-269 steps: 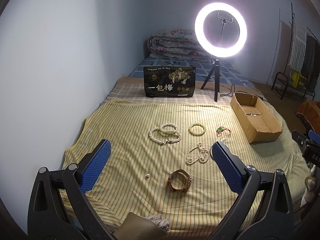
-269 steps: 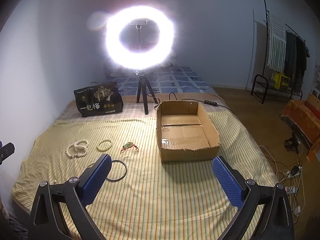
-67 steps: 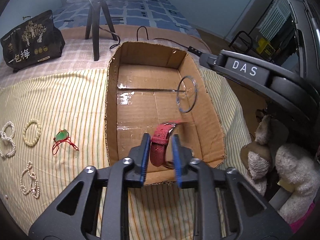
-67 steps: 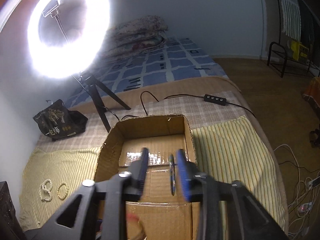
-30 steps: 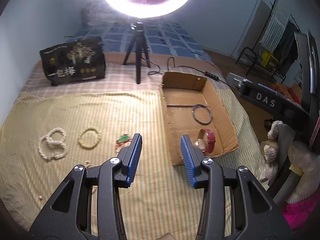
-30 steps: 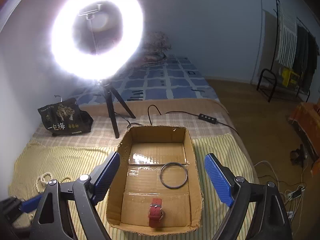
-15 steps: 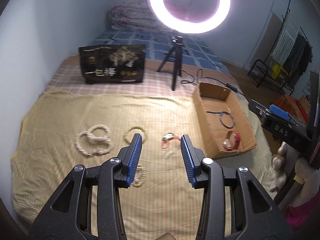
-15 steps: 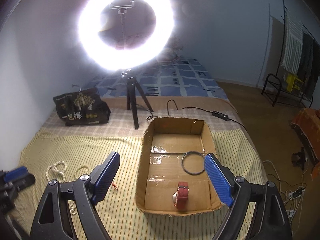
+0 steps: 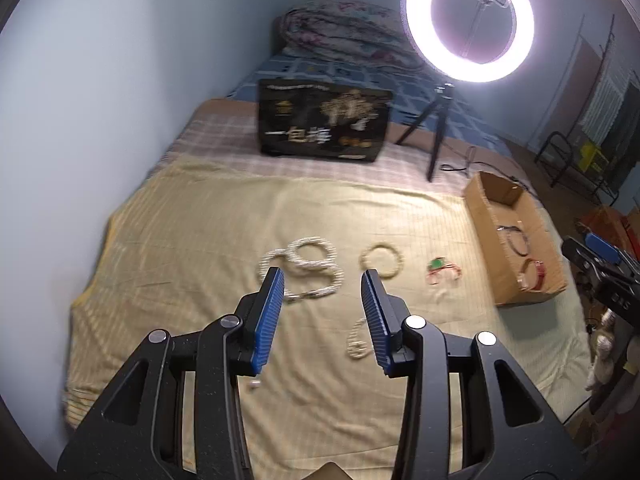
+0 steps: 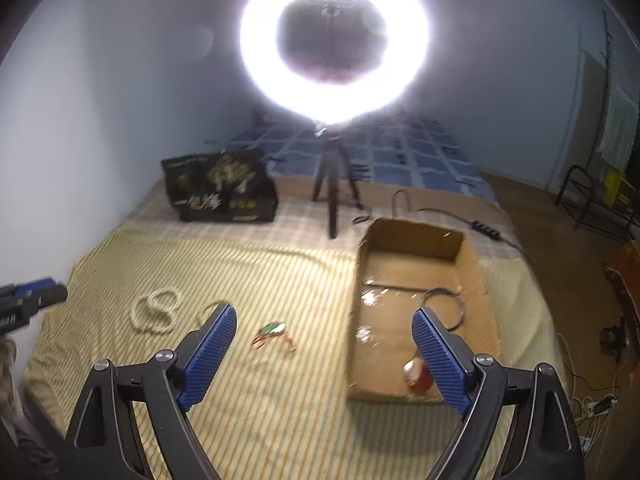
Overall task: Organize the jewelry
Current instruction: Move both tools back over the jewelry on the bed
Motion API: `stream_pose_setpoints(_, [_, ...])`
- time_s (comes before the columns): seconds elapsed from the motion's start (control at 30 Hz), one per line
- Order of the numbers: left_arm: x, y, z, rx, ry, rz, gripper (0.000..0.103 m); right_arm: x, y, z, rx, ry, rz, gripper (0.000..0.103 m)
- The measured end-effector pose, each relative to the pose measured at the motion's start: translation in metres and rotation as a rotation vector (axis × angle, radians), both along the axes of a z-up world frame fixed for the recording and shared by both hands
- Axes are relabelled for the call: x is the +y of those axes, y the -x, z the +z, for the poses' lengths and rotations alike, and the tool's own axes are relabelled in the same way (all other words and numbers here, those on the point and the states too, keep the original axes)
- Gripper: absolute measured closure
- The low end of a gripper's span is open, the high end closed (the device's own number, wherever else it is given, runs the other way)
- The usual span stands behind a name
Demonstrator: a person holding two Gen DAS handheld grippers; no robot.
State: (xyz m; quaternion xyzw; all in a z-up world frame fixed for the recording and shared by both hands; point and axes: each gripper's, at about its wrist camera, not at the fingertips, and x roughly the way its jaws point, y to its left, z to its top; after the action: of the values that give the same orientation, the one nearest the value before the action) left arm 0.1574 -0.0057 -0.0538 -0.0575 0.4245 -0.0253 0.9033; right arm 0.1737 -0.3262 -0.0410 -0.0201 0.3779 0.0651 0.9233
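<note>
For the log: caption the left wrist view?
Open left tongs hover over pearl strands; watch already in cardboard box.

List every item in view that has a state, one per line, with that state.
left gripper: open, empty, above the cloth
right gripper: open wide, empty
cardboard box: open-topped, holds two pieces
red watch: lying in the box
dark ring: lying flat in the box
pearl necklace: loose on the cloth
bead bracelet: loose on the cloth
green pendant: on the cloth, red cord spread out
ring light: switched on
</note>
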Motion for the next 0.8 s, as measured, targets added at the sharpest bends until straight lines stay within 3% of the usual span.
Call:
stream_pose_setpoints(0.27, [0.049,-0.001,-0.02,0.019,0.044,0.05,0.057,0.028,0.0,-0.019,0.099,-0.086,0.113,0.013])
stream_pose_setpoints(0.57, [0.071,-0.003,-0.054,0.122,0.088,0.055,0.057,0.072,-0.008,-0.074,0.292,-0.127,0.235,0.036])
stream_pose_setpoints(0.8, [0.07,0.002,-0.084,0.217,0.104,0.014,0.057,0.095,-0.024,-0.114,0.415,-0.181,0.252,0.055])
